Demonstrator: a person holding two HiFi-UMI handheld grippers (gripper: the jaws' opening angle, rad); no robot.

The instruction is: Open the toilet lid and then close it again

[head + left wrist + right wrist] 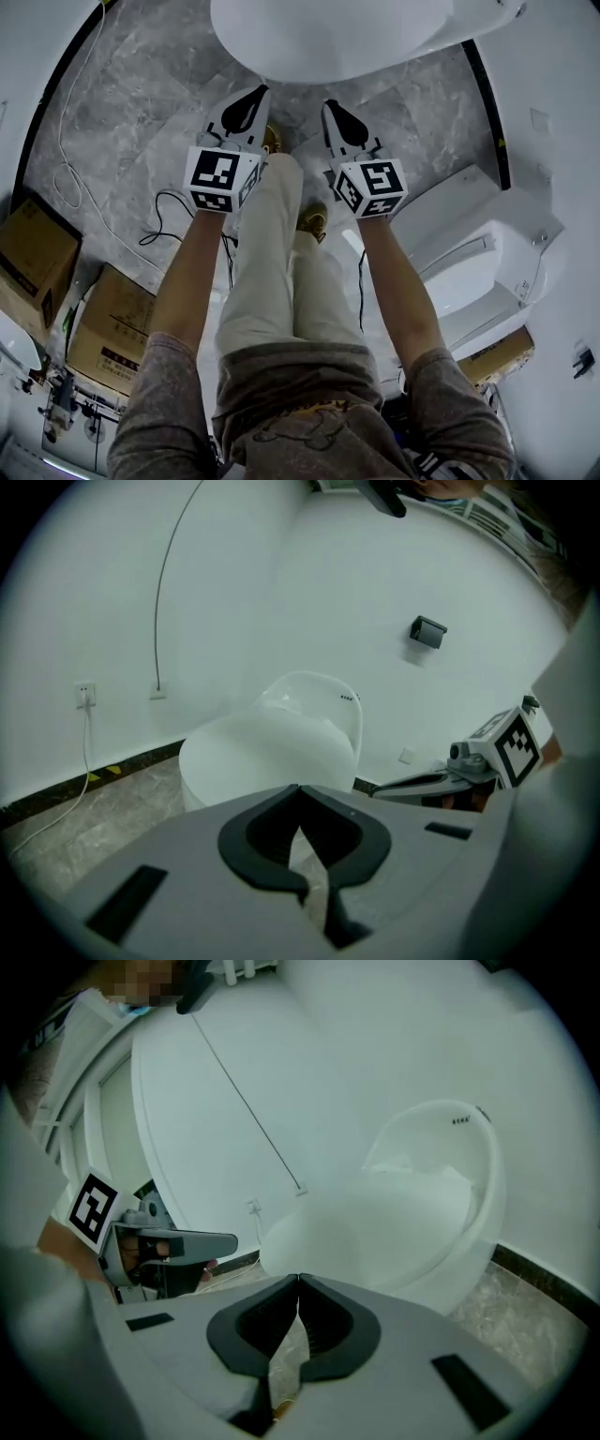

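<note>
The white toilet (337, 33) stands at the top of the head view, and its smooth lid lies down over the bowl. Both grippers hover side by side just in front of it, over the grey marble floor, touching nothing. My left gripper (258, 94) is shut and empty. My right gripper (330, 105) is also shut and empty. In the left gripper view the shut jaws (299, 789) point at the toilet (267, 752), with the right gripper (380, 793) alongside. The right gripper view shows its shut jaws (299, 1280) before the toilet (403, 1222), with the left gripper (232, 1238) at the left.
The person's legs (281, 272) and shoes stand between the grippers. Cardboard boxes (108, 328) sit at the lower left. A black cable (164, 220) and a white cord (70, 178) trail over the floor. Another white fixture (478, 253) lies at the right. A wall socket (85, 696) is low on the wall.
</note>
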